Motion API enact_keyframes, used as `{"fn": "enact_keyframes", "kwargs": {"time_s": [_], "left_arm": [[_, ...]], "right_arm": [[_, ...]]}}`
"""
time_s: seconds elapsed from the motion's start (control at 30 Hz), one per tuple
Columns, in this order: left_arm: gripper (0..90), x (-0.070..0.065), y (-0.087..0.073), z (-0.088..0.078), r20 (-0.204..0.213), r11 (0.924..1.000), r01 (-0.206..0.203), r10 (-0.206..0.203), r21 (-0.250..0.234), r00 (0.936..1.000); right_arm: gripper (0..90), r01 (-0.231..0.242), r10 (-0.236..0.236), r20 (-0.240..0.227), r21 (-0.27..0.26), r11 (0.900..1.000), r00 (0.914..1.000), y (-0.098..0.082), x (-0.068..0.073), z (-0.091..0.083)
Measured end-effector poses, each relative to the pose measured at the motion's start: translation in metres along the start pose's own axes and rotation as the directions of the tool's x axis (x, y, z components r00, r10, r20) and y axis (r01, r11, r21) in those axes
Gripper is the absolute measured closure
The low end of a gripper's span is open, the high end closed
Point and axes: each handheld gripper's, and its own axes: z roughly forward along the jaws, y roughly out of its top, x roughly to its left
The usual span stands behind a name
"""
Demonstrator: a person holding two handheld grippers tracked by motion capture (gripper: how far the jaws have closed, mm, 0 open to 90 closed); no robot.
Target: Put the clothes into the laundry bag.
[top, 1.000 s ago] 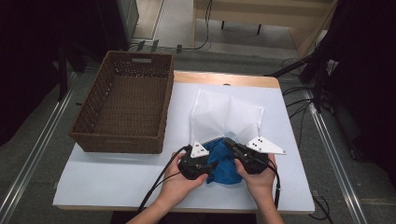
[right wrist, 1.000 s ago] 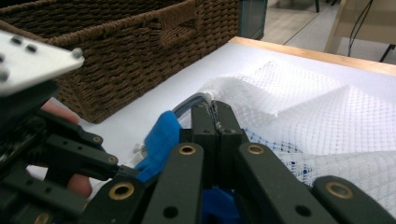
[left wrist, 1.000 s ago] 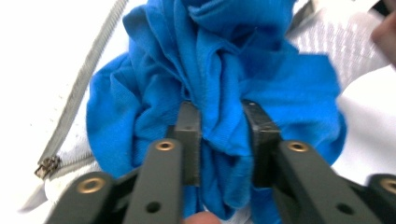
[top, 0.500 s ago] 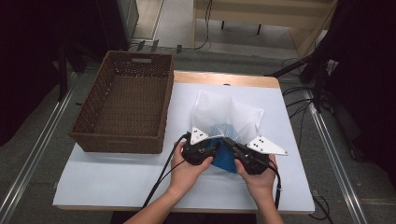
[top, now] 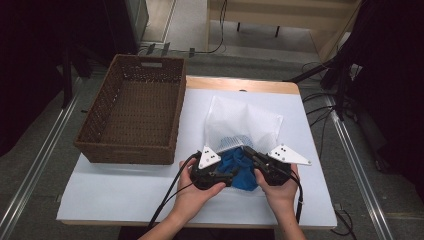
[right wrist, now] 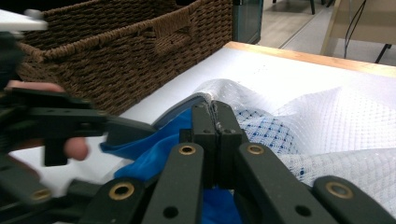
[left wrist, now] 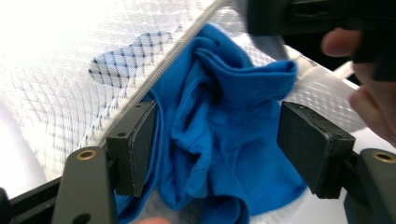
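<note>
A white mesh bag [top: 243, 121] lies at the middle of the table, its zipped mouth facing the person. A crumpled blue cloth [top: 241, 170] sits at that mouth, partly under the bag's edge. My left gripper [top: 231, 173] is open, and the blue cloth [left wrist: 219, 126] bulges between its two pads without being pinched. My right gripper [right wrist: 215, 112] is shut on the bag's zipper edge [right wrist: 205, 100] and holds it raised over the cloth; in the high view the right gripper [top: 250, 154] is just right of the cloth. A blue checked fabric [right wrist: 266, 131] shows through the mesh.
A brown wicker basket [top: 125, 150] stands with nothing in it on the left of the white table top [top: 120, 192]. The same basket [right wrist: 116, 51] rises close behind the left hand in the right gripper view. Cables trail from both grippers toward the table's front edge.
Both hands have moved forward, away from the person. The blue cloth has shifted with them toward the bag's mouth and sits farther under its edge.
</note>
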Motion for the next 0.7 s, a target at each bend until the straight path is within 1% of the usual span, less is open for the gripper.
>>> {"fn": "enact_keyframes", "kwargs": {"time_s": [0.1,0.17,0.23,0.27,0.37,0.4,0.47,0.5,0.53,0.57,0.6,0.67,0.7], "left_arm": [[27.7,-0.006,-0.003,0.001,0.005,0.9998,-0.012,0.012,0.014,0.9999],[24.6,-0.01,-0.006,0.008,0.006,0.9989,-0.024,0.024,0.041,0.9997],[22.0,-0.015,-0.01,0.017,0.004,0.9959,-0.035,0.034,0.084,0.9994],[19.0,-0.017,-0.012,0.021,-0.004,0.9939,-0.041,0.042,0.102,0.9991],[15.1,-0.022,-0.017,0.033,-0.034,0.9854,-0.068,0.074,0.156,0.9967],[14.4,-0.023,-0.02,0.037,-0.046,0.9817,-0.085,0.094,0.171,0.9945],[14.4,-0.022,-0.023,0.042,-0.067,0.9764,-0.097,0.112,0.193,0.9915],[15.3,-0.02,-0.024,0.043,-0.086,0.9747,-0.099,0.118,0.201,0.9893],[18.6,-0.019,-0.024,0.043,-0.093,0.9755,-0.096,0.116,0.198,0.9888],[23.8,-0.017,-0.024,0.042,-0.101,0.9761,-0.095,0.117,0.195,0.988],[31.2,-0.015,-0.023,0.04,-0.111,0.979,-0.087,0.108,0.184,0.9879],[46.2,-0.012,-0.021,0.037,-0.098,0.9819,-0.075,0.093,0.174,0.9909],[53.4,-0.01,-0.02,0.035,-0.091,0.9841,-0.062,0.078,0.166,0.9927]], "right_arm": [[90.0,-0.004,0.004,0.0,0.001,1.0,1.0,0.0,-0.001,0.0],[90.0,-0.003,0.003,0.001,0.005,1.0,1.0,-0.001,-0.001,0.001],[90.0,-0.005,0.005,0.0,0.007,1.0,1.0,-0.001,0.0,0.002],[90.0,-0.006,0.006,0.0,0.008,1.0,1.0,-0.001,0.001,0.002],[90.0,-0.003,0.003,-0.004,0.013,1.0,1.0,-0.002,0.001,0.003],[90.0,-0.002,0.002,-0.003,0.014,1.0,1.0,-0.002,0.001,0.003],[90.0,-0.004,0.004,-0.004,0.016,1.0,1.0,-0.003,0.0,0.003],[90.0,-0.004,0.004,-0.003,0.016,1.0,1.0,-0.003,0.0,0.003],[90.0,-0.007,0.007,-0.004,0.018,1.0,1.0,-0.003,0.0,0.003],[90.0,-0.006,0.006,-0.004,0.019,1.0,1.0,-0.004,0.0,0.003],[90.0,-0.005,0.005,-0.003,0.02,1.0,1.0,-0.004,-0.001,0.003],[90.0,-0.007,0.007,-0.005,0.019,1.0,1.0,-0.004,-0.001,0.003],[90.0,-0.007,0.007,-0.005,0.019,1.0,1.0,-0.004,-0.001,0.003]]}}
